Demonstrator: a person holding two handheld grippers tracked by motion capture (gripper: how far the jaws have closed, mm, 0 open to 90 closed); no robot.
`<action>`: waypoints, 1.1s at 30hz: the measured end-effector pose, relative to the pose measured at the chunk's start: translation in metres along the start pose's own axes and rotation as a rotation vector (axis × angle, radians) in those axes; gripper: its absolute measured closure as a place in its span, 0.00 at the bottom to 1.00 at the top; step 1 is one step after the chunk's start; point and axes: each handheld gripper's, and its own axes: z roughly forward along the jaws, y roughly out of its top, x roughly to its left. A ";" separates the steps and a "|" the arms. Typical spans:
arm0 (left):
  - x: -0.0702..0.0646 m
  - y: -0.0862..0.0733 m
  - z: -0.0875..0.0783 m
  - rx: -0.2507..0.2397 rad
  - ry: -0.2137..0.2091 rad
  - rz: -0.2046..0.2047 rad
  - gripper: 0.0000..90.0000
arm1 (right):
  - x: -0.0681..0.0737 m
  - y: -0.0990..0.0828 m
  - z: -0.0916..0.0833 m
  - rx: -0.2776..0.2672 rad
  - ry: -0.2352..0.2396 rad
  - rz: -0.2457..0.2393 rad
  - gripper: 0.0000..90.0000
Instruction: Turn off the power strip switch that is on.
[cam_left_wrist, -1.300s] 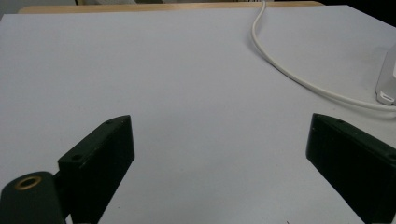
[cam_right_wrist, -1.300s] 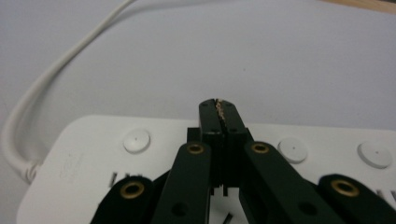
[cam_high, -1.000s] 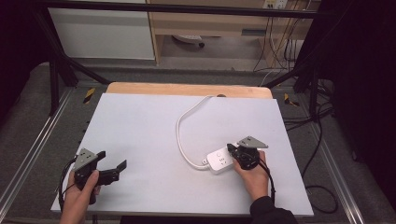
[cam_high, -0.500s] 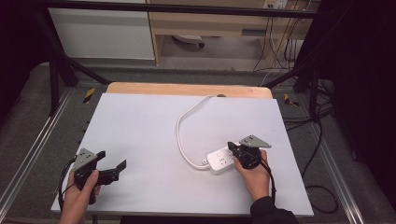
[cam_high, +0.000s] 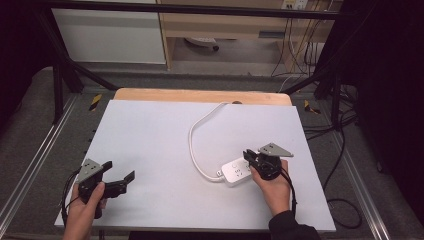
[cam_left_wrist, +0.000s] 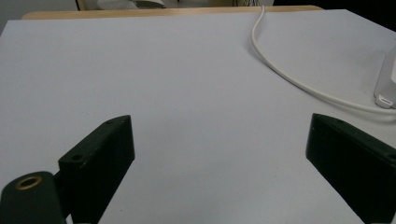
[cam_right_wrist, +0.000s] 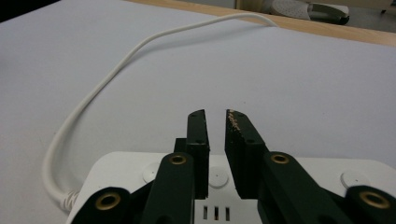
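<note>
A white power strip (cam_high: 236, 171) lies on the white table top (cam_high: 165, 145), right of centre. Its white cable (cam_high: 192, 140) loops up to the far edge. My right gripper (cam_high: 248, 156) rests over the strip's right end, jaws almost together with nothing between them. In the right gripper view, the gripper (cam_right_wrist: 215, 116) hangs just above the power strip (cam_right_wrist: 327, 172) and its round buttons, with the cable (cam_right_wrist: 107, 79) curving away to the left. My left gripper (cam_high: 119, 170) is held open near the front left corner. In its own view the left gripper (cam_left_wrist: 219, 154) frames bare table, with the cable (cam_left_wrist: 280, 70) and the strip's end (cam_left_wrist: 387, 79) at the right.
The table's wooden far edge (cam_high: 200, 95) shows beyond the white sheet. Black frame posts (cam_high: 60, 65) stand at both sides, and loose cables (cam_high: 345, 150) lie on the floor to the right. A cabinet (cam_high: 110, 35) stands behind the table.
</note>
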 end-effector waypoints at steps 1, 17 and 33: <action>0.000 0.000 0.000 0.000 0.000 0.000 0.09 | -0.001 0.000 -0.001 0.000 0.007 0.007 0.84; 0.000 0.000 0.000 0.000 -0.001 0.003 0.09 | -0.004 0.004 0.000 -0.063 0.005 0.043 0.29; 0.001 0.000 0.000 -0.001 -0.003 -0.001 0.09 | -0.004 0.019 -0.013 -0.046 -0.014 0.074 0.03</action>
